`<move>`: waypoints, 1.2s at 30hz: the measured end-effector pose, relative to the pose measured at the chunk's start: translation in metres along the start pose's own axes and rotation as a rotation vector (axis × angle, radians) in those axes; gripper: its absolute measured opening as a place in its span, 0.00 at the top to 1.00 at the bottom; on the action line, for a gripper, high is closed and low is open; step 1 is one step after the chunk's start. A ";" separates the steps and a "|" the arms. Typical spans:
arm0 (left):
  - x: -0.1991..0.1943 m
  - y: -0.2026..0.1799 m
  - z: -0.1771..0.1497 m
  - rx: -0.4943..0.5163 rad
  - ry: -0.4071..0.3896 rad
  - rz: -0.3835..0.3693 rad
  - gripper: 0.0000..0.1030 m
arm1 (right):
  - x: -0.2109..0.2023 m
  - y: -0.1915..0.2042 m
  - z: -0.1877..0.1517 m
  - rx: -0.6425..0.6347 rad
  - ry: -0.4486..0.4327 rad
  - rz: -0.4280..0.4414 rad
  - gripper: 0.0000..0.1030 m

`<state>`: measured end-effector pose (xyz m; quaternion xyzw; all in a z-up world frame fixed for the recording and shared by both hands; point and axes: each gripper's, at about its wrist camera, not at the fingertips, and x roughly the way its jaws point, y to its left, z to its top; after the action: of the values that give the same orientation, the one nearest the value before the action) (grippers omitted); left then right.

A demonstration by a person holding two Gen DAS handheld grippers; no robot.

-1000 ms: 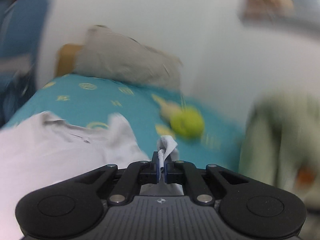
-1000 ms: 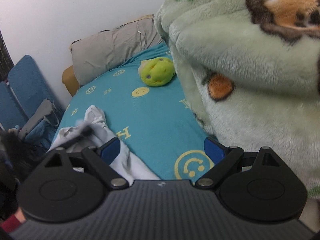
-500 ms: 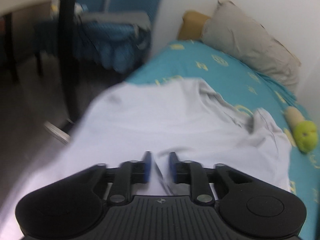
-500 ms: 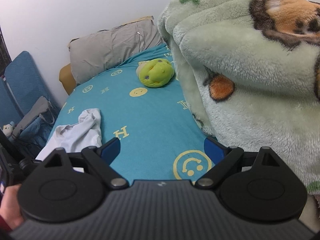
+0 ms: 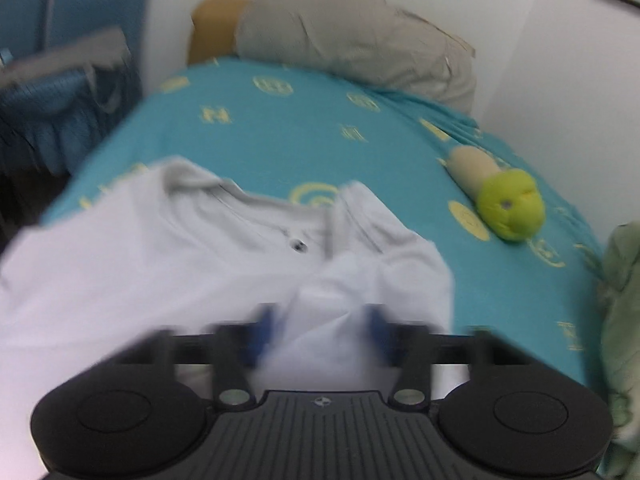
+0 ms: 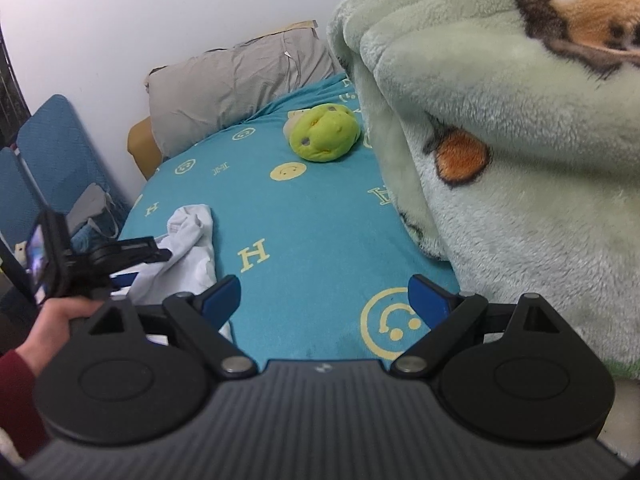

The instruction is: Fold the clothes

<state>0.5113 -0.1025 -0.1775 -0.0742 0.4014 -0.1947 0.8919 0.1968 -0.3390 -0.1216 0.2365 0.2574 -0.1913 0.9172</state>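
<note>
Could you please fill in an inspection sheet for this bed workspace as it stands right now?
Surface: teal bedsheet with yellow smiley prints, mostly bare in the middle.
Job's things: white shirt lying rumpled near the bed's edge, collar and button showing, not yet folded.
Clutter: green plush toy, grey pillow, bunched green fleece blanket.
Grippers: left gripper blurred, jaws apart with shirt cloth between them, just been closing; right gripper open over the sheet, nothing between its jaws.
Cables: nothing seen.
Surroundings: white wall, blue chair beside the bed with grey fabric on it.
</note>
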 end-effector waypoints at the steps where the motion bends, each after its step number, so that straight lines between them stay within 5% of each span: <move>1: -0.002 0.005 0.001 -0.047 -0.015 -0.032 0.95 | 0.003 -0.001 0.000 0.005 0.009 -0.001 0.11; 4: -0.030 0.026 -0.001 -0.201 -0.140 -0.132 0.96 | 0.007 -0.001 0.000 0.015 0.023 0.004 0.11; 6: -0.045 0.042 -0.002 -0.288 -0.189 -0.121 0.97 | 0.006 0.000 -0.001 0.012 0.020 0.008 0.11; 10: -0.043 0.064 -0.007 -0.363 -0.178 0.165 0.96 | 0.004 0.002 -0.002 0.003 0.013 0.007 0.11; 14: -0.018 0.066 -0.008 -0.281 -0.083 0.436 0.93 | 0.002 0.003 -0.002 -0.006 0.008 -0.004 0.11; 16: -0.018 0.052 -0.005 -0.186 -0.114 0.509 0.76 | -0.001 0.003 -0.001 -0.004 0.006 -0.003 0.11; 18: -0.024 0.038 -0.002 -0.134 -0.170 0.512 0.57 | -0.004 0.003 -0.001 0.003 -0.001 0.001 0.11; 23: -0.023 -0.034 0.007 0.134 -0.252 0.386 0.44 | -0.002 0.003 0.000 0.000 0.005 0.007 0.11; 28: 0.034 -0.118 -0.004 0.419 -0.179 0.307 0.43 | 0.000 -0.001 0.001 0.028 0.016 0.010 0.11; 31: 0.078 -0.137 -0.005 0.467 -0.091 0.400 0.54 | 0.003 -0.004 0.001 0.033 0.015 0.006 0.11; 35: 0.101 -0.139 -0.001 0.382 -0.064 0.420 0.96 | 0.006 -0.009 0.003 0.064 0.025 0.007 0.11; 36: 0.102 -0.142 -0.001 0.385 -0.064 0.414 0.97 | 0.007 -0.011 0.003 0.072 0.027 0.007 0.11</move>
<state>0.5311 -0.2732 -0.2071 0.1738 0.3352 -0.0786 0.9226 0.1983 -0.3509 -0.1266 0.2728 0.2620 -0.1938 0.9052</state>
